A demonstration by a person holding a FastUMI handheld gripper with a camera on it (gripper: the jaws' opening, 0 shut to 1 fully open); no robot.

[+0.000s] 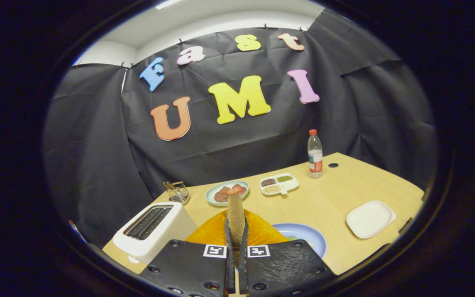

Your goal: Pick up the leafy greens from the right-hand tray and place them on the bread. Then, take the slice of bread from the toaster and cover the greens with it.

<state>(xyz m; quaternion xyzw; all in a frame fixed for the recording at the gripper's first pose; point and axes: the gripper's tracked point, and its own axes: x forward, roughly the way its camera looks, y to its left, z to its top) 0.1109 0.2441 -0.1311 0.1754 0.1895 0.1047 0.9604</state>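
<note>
Spanning the scene, the worktop [328,202] is seen w/ the toaster [153,235] at its near left. Bread slice [235,214] is held upright, edge-on, pinched in the narrowed claw [236,231], right of the toaster, above the blue plate [307,239].

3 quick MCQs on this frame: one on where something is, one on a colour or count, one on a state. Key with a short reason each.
1. Where is the water bottle?
A. beside the toaster
B. at the table's far edge, near the sectioned dish
C. on the white square plate

2. What colour is the bottle's cap?
A. red
B. blue
C. green

3. What is the hand-held gripper doing?
A. open over the toaster
B. open over the white plate
C. shut on the slice of bread

Key: 1 B, it stands just beyond the sectioned dish by the wall. 2 A, the cap shows red. 3 C, both fingers press the upright slice between them.
</note>
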